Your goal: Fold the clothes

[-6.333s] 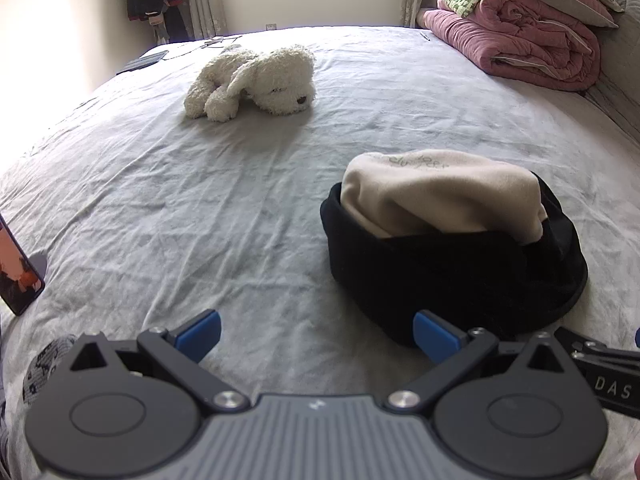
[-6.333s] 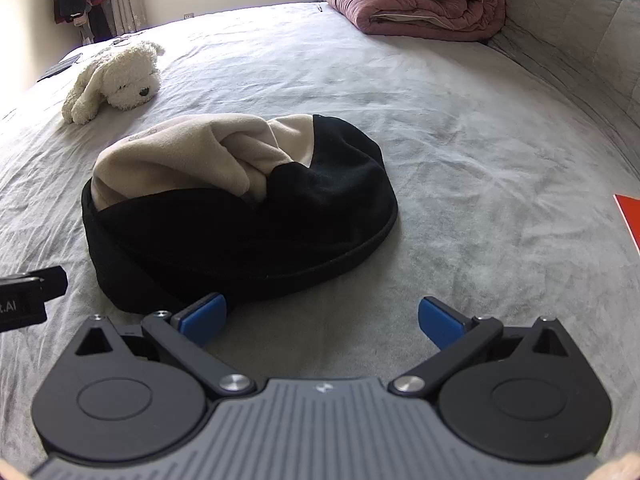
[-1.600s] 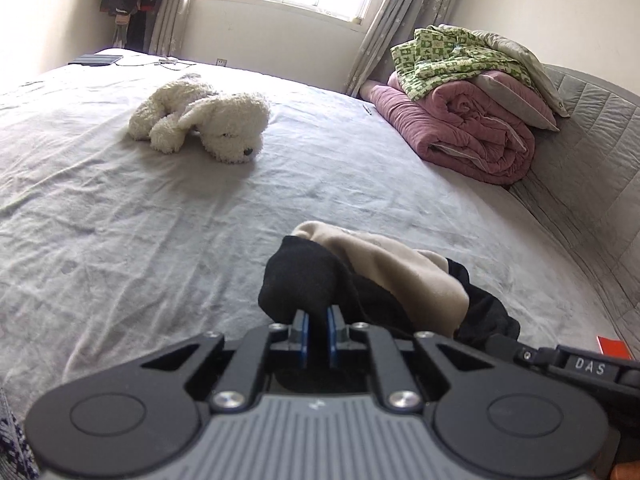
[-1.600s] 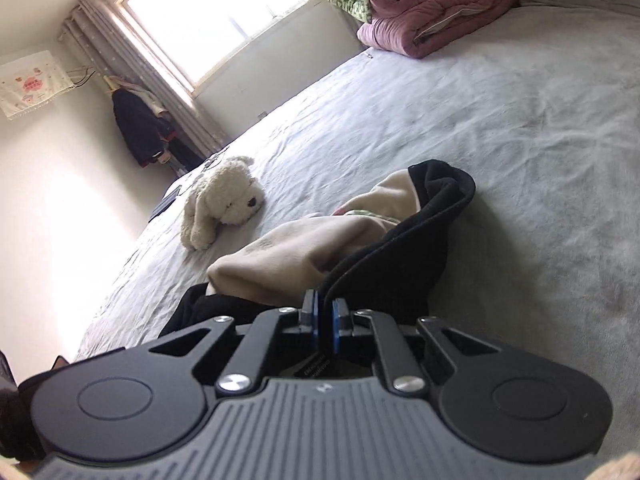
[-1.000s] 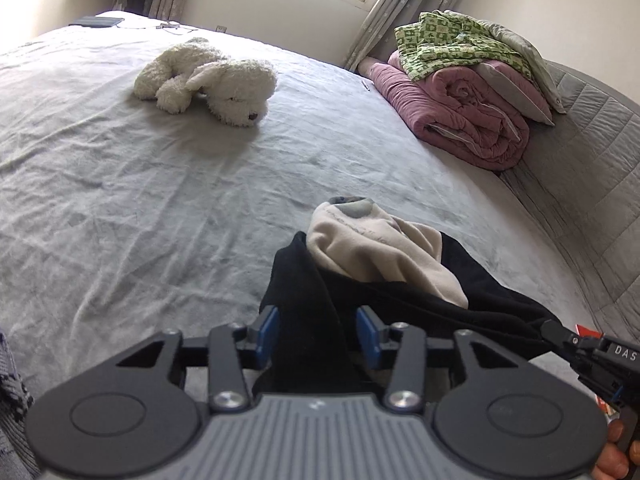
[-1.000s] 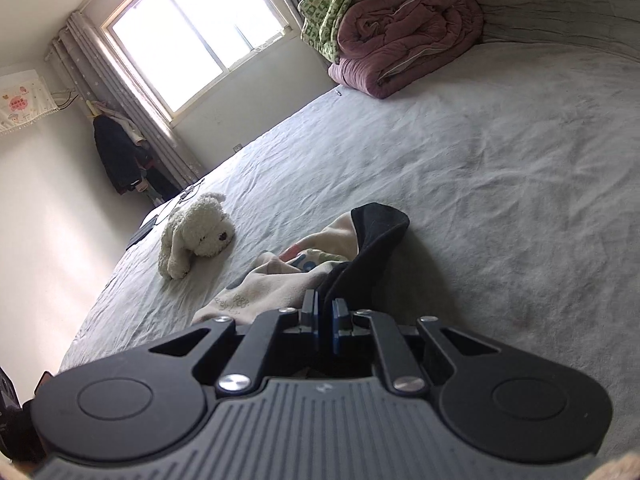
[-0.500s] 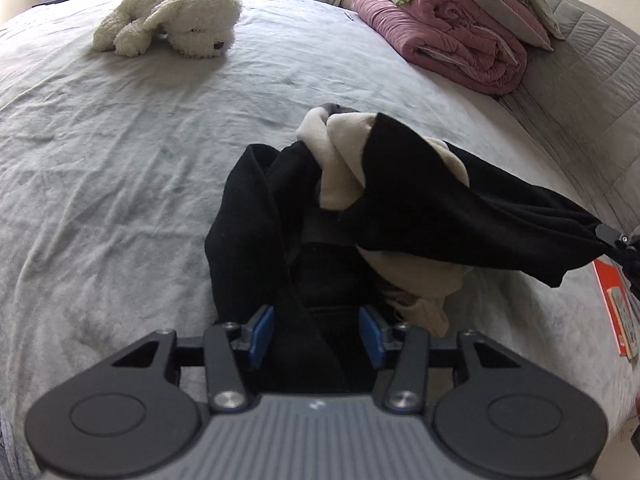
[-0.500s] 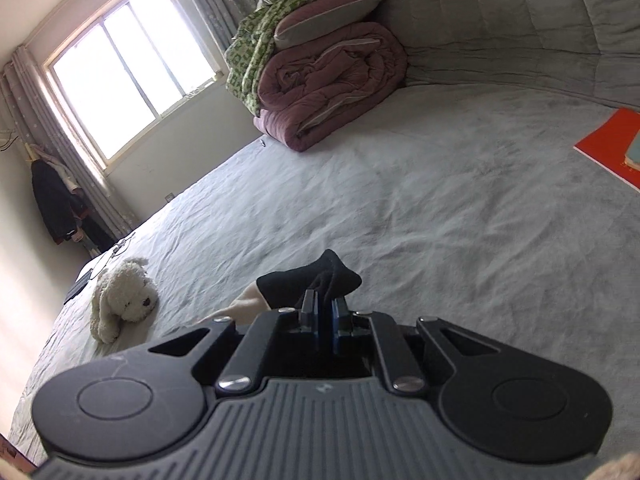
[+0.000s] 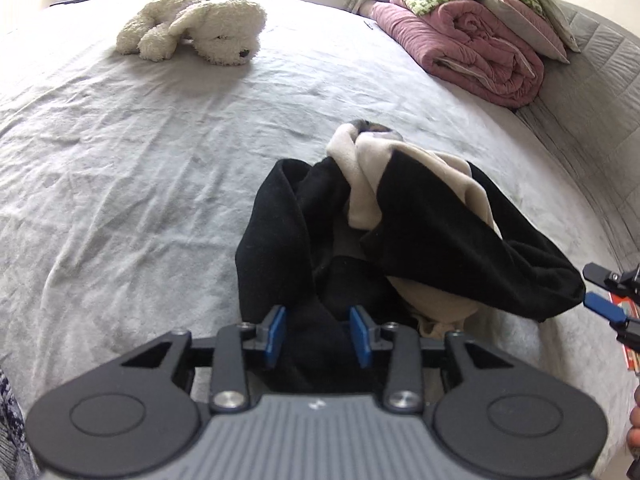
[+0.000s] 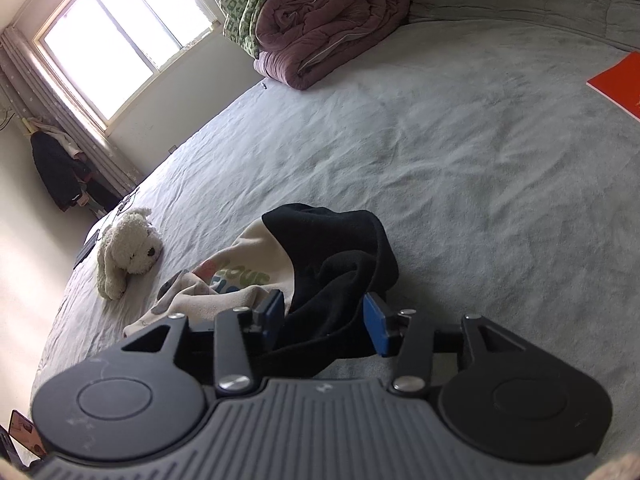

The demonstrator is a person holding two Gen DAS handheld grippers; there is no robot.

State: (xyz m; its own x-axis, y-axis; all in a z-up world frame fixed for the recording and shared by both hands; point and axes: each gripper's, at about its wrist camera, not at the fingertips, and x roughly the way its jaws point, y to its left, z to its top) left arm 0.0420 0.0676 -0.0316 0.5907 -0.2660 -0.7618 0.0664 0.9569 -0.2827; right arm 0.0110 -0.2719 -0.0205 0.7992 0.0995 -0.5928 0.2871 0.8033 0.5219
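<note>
A: Where is the garment, and how does it lie?

B: The black and beige garment (image 9: 420, 216) lies crumpled on the grey bed (image 9: 140, 168), its beige part bunched up in the middle, with black folds around it. In the right wrist view a coloured print shows on the beige cloth.

A: State of the left gripper?

B: The left gripper (image 9: 318, 334) has its blue pads apart. Black cloth lies in the gap between them, but the pads do not press on it.

A: And the right gripper?

B: The right gripper (image 10: 326, 316) is likewise spread, and a black fold of the garment passes loosely between its pads. In the left wrist view it shows at the far right edge, just beside the garment's black end.

A: What surrounds the garment?

B: A white plush dog (image 9: 196, 30) lies well apart, toward the window (image 10: 120, 40). Folded pink and green quilts (image 9: 476, 36) are stacked by the grey padded headboard (image 9: 600, 80). An orange book (image 10: 616, 80) rests on the bed to the right.
</note>
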